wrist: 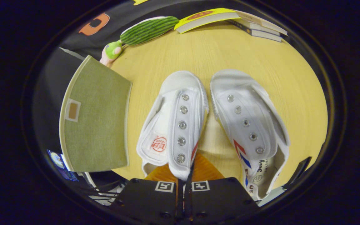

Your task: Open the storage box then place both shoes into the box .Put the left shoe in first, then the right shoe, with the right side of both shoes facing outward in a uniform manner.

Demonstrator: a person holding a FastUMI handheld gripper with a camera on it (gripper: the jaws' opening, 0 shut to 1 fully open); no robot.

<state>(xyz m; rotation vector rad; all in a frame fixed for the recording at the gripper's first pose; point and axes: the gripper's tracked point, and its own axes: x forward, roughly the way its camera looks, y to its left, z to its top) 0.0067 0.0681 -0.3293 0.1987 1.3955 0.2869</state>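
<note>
Two white canvas shoes lie side by side on the yellow wooden table (217, 53), toes pointing away from me. The left-hand shoe (173, 122) has a red stamp on its insole, and its eyelet strip runs down between my fingers. My gripper (184, 180) is shut on that strip at the shoe's heel end. To its right lies the other shoe (248, 122), with red and blue stripes on its side, apart from the fingers. Left of the shoes stands the green fabric storage box (95, 122), showing one flat panel with a small label patch.
A striped green plush toy (142, 31) lies at the table's far left. A yellow-covered book (208, 17) rests on a stack of books (261, 29) at the far edge. Bare tabletop stretches beyond the shoes' toes.
</note>
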